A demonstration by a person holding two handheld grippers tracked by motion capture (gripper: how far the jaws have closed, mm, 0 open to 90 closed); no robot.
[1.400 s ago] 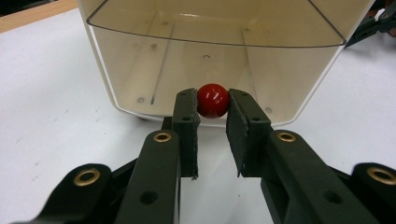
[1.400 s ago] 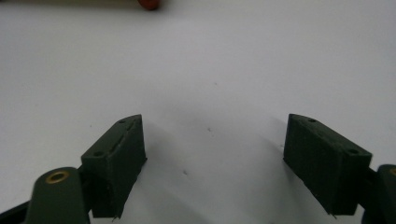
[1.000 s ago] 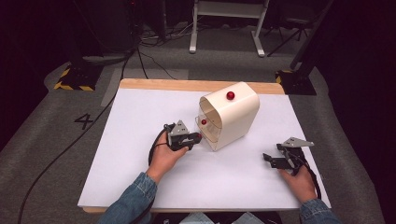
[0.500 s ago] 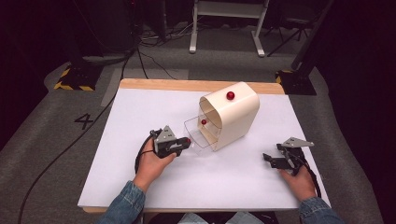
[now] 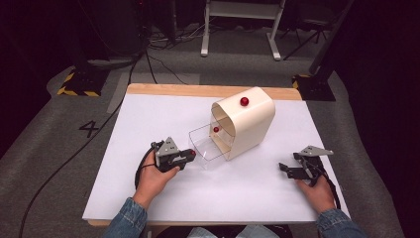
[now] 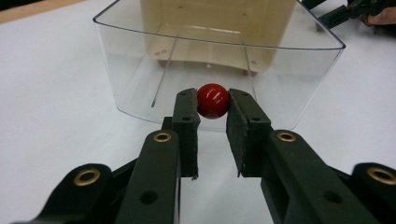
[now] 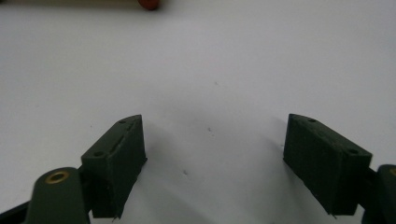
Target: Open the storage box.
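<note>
White board (image 5: 148, 119) covers the table in front of me, with a strip of bare wood showing along its far edge, and everything I am working with sits on it. Toward the far right of the middle stands the cream cabinet (image 5: 252, 124), a rounded box with a red ball (image 5: 244, 101) on its top face. Out of its open front, toward my left hand, juts the clear drawer (image 5: 205, 146); in my left gripper view its see-through walls rise just behind my jaws (image 6: 261, 70), and the cabinet's pale wooden inside shows through them. My left gripper (image 5: 185, 156) lies low over the board at the drawer's front wall, and its two black pads are pressed on either side of the red knob (image 6: 213, 100) fixed to that wall, so the jaws are closed as far as the knob lets them, gripping it squarely in the middle. My right gripper (image 5: 289, 171) rests well apart from all this, near the right edge of the board on my side of the cabinet; in the right gripper view (image 7: 215, 158) its jaws stand wide open over bare white surface with nothing between them. A second small red knob (image 5: 216, 129) shows inside the cabinet's opening, above the drawer.
</note>
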